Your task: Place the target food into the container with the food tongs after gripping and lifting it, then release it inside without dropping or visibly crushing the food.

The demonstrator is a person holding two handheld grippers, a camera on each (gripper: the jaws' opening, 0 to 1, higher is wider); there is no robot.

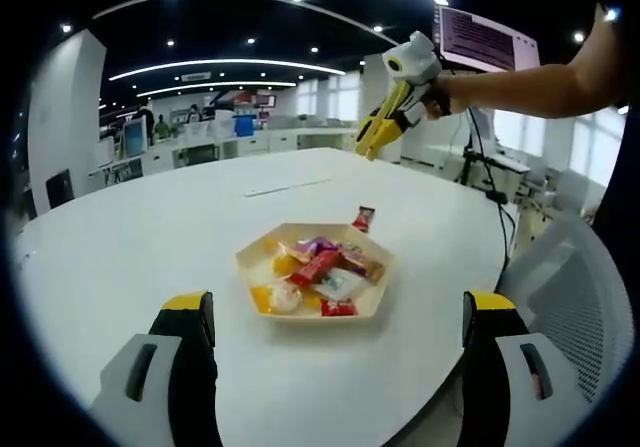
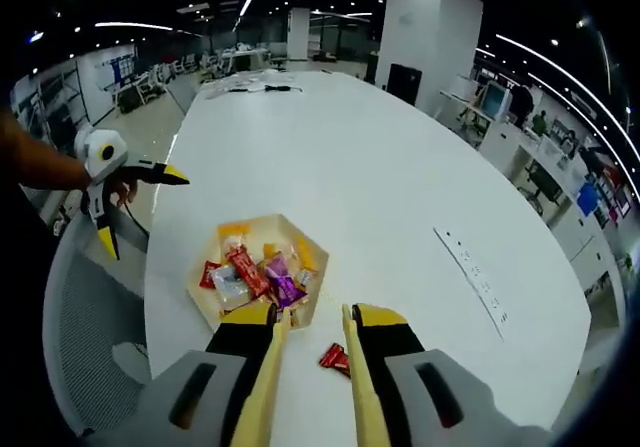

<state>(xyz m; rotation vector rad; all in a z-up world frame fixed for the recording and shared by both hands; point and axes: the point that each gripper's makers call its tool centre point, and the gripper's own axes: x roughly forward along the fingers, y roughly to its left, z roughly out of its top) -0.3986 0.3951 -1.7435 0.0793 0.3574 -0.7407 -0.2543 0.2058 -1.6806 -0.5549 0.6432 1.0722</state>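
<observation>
Red snack (image 2: 336, 358) beside tray (image 2: 205, 297)

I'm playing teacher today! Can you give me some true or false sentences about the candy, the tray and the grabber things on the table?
1. The tray holds many wrapped candies. True.
2. One red candy lies on the white table outside the tray. True.
3. The left gripper is squeezing a candy. False: it is wide open, with nothing between its jaws.
4. The tray is round and blue. False: it is pale yellow with straight, angled sides.
5. The right gripper holds food tongs. True.
</observation>
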